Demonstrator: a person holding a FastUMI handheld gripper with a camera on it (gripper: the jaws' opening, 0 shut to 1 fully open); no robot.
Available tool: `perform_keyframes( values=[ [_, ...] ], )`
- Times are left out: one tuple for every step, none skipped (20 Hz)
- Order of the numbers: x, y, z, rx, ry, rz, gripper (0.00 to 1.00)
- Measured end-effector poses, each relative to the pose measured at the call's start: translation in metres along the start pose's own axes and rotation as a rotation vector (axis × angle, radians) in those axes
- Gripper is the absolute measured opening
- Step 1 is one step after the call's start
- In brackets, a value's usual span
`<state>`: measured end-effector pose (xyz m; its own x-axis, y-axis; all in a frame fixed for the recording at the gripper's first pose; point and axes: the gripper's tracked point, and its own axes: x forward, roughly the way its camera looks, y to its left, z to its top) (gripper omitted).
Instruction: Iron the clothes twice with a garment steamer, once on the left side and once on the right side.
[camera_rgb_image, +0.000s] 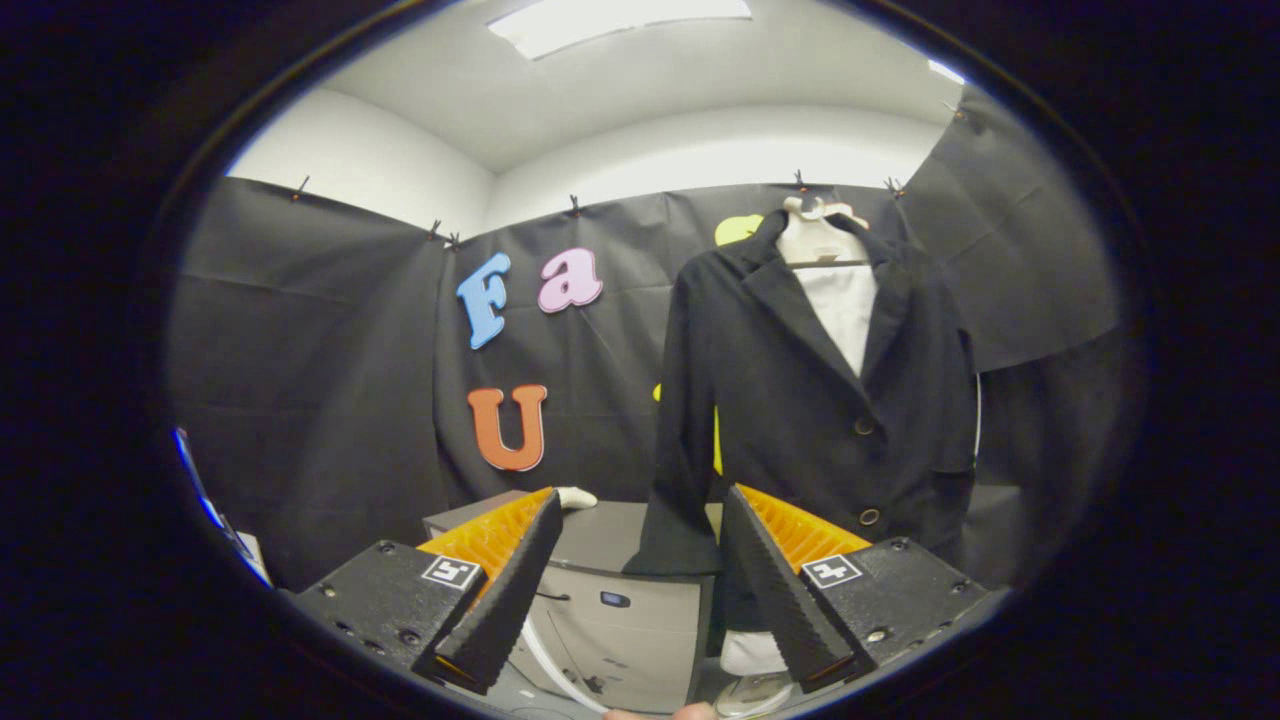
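While the gripper (636, 520) hangs in the air with its fingers spread wide and nothing between them, the black blazer (820, 400) is hanging on a pale hanger (815, 235) just beyond the right finger, white shirt (845, 310) showing at the collar. Below the fingers sits a grey steamer unit (620, 600) with a white hose (545, 655) curling off it

No readable text, brand or number; square coded markers on gripper (640, 560) only.
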<state>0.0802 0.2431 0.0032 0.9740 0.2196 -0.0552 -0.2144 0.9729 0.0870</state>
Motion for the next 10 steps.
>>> perform_keyframes(
  values=[
    [0.015, 0.013, -0.005, 0.012, 0.021, 0.033, 1.00],
    [0.031, 0.027, -0.010, 0.028, 0.043, 0.066, 1.00],
    [0.050, 0.040, -0.013, 0.036, 0.058, 0.094, 1.00],
    [0.069, 0.049, -0.013, 0.039, 0.069, 0.111, 1.00],
    [0.087, 0.057, -0.013, 0.038, 0.083, 0.126, 1.00],
    [0.105, 0.068, -0.015, 0.034, 0.108, 0.136, 1.00],
    [0.124, 0.080, -0.017, 0.032, 0.135, 0.155, 1.00],
    [0.142, 0.094, -0.020, 0.030, 0.161, 0.175, 1.00],
    [0.162, 0.103, -0.026, 0.023, 0.191, 0.187, 1.00],
    [0.181, 0.112, -0.033, 0.012, 0.225, 0.193, 1.00]
  ],
)
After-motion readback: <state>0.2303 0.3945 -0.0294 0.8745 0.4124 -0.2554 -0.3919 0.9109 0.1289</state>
